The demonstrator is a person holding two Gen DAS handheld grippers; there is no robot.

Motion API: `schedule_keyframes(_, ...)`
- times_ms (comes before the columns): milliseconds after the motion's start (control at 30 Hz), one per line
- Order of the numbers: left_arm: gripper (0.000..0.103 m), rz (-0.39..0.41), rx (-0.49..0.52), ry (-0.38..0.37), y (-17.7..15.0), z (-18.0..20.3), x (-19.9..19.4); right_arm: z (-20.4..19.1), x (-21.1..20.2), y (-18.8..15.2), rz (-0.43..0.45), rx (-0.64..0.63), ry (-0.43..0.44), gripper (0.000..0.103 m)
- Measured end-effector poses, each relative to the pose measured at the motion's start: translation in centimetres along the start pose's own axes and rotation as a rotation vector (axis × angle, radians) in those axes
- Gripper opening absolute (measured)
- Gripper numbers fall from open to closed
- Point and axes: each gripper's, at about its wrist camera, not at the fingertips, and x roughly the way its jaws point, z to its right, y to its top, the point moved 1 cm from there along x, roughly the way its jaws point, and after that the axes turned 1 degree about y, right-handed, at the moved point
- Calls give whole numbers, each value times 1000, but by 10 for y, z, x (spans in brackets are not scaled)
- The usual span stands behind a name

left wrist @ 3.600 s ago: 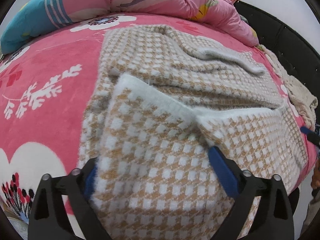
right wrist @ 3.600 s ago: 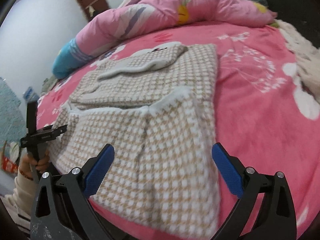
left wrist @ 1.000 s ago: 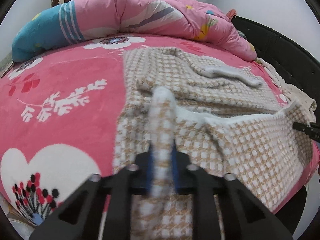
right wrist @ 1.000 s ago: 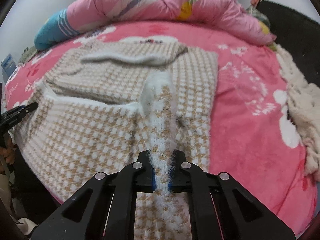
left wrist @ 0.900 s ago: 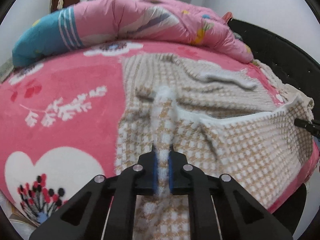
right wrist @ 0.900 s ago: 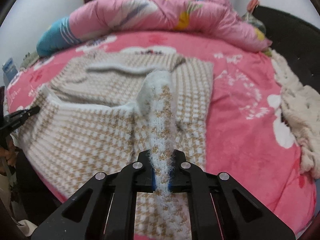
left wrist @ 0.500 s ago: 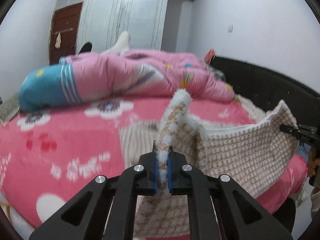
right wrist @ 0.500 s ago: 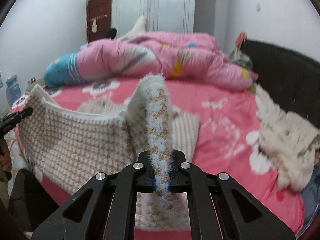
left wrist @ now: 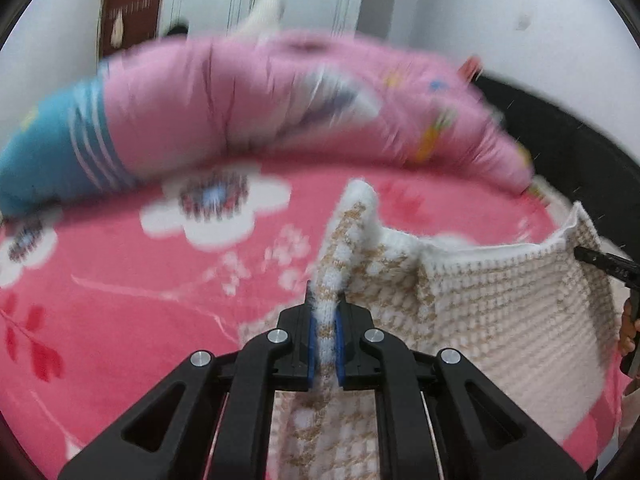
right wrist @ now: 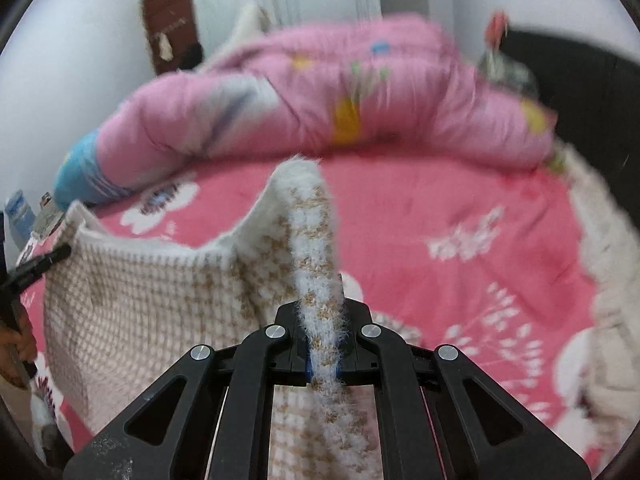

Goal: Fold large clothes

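- Left wrist view: the left gripper (left wrist: 324, 336) has its jaws pinched tight on a fuzzy white-and-tan edge of the sweater (left wrist: 500, 300), which stands up out of the blue pads toward 12 o'clock.
- From that pinch the sweater stretches toward 3 o'clock as a hanging sheet, raised off the blanket (left wrist: 120, 300), its far corner meeting the right gripper (left wrist: 600, 262).
- A quilt (left wrist: 260, 108) lies bunched across the bed at 12 o'clock, blurred.
- Right wrist view: the right gripper (right wrist: 323, 354) is clamped on another fuzzy edge of the sweater (right wrist: 140, 300).
- Here the sheet runs toward 9 o'clock, where the left gripper (right wrist: 40, 266) holds its corner above a hand (right wrist: 16, 344).
- A cream throw (right wrist: 612, 280) lies at 3 o'clock on the blanket (right wrist: 460, 208).
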Motion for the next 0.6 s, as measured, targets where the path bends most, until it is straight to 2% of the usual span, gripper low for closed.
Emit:
schedule_keyframes(67, 14, -86, -6, 20, -9, -4, 31, 15, 29, -11, -78, 60, 35, 10)
schedule_keyframes(100, 16, -119, -12, 25, -14, -6, 39, 22, 38, -14, -105, 88, 44, 19)
schedule_keyframes(133, 23, -136, -25, 23, -15, -11, 45, 30, 41, -19, -116, 117, 56, 26)
schedule_keyframes(167, 31, -119, -41, 17, -15, -15, 40, 38, 38, -22, -114, 148, 62, 38)
schedule_keyframes(200, 36, -93, -55, 17, -13, -19, 33, 42, 30, -23, -100, 163, 73, 43)
schedule_keyframes(267, 53, 2, -85, 2, -3, -28, 10, 48, 3, -20, -29, 168, 85, 57)
schedule_keyframes(333, 54, 74, -97, -46, 9, -29, -8, 43, -14, -16, 23, 140, 81, 59)
schedule_keyframes(400, 54, 64, -91, -94, 20, -24, -8, 30, -11, -8, 22, 103, 117, 59)
schedule_keyframes(467, 55, -24, -83, -159, 24, -11, 14, 8, 12, -5, -34, 61, 149, 59)
schedule_keyframes(500, 55, -98, -84, -200, 22, -4, 36, 0, 28, -4, -69, 51, 169, 59)
schedule_keyframes(533, 55, -136, -89, -198, 20, -1, 50, -4, 41, -4, -97, 52, 183, 58)
schedule_keyframes(600, 55, -197, -139, -135, 12, -7, 86, 2, 69, -7, -150, 96, 155, 56)
